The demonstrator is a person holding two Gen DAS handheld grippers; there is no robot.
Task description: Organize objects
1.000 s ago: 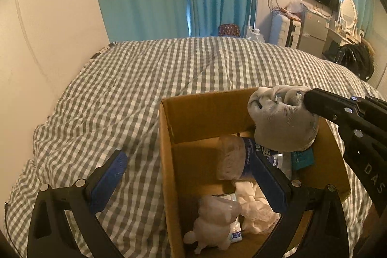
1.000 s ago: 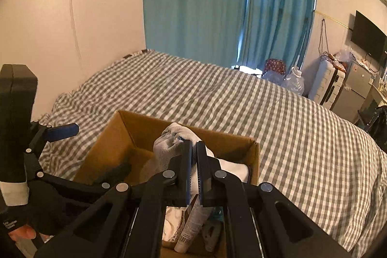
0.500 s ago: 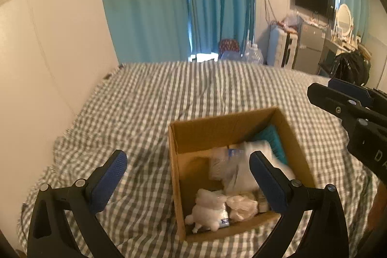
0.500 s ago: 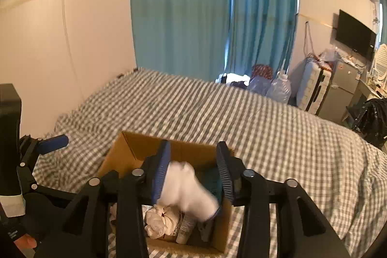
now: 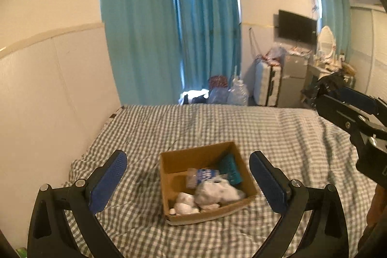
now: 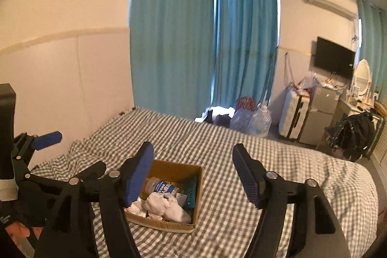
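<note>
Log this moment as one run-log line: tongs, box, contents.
left tongs: open, empty | right tongs: opening, empty | cardboard box: on checked bed | white sock: in box, atop bottle

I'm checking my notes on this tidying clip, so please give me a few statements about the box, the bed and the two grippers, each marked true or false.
1. The cardboard box sits on the checked bedspread. True.
2. The right gripper is clamped on the white glove. False: its jaws are opening with nothing between them, and the glove lies in the box.
3. A plastic bottle lies on its side in the box. True.
4. The left gripper is shut. False: its jaws stand wide apart and empty.
5. The box is empty. False: it holds the glove, the bottle, a teal item and other white things.
</note>
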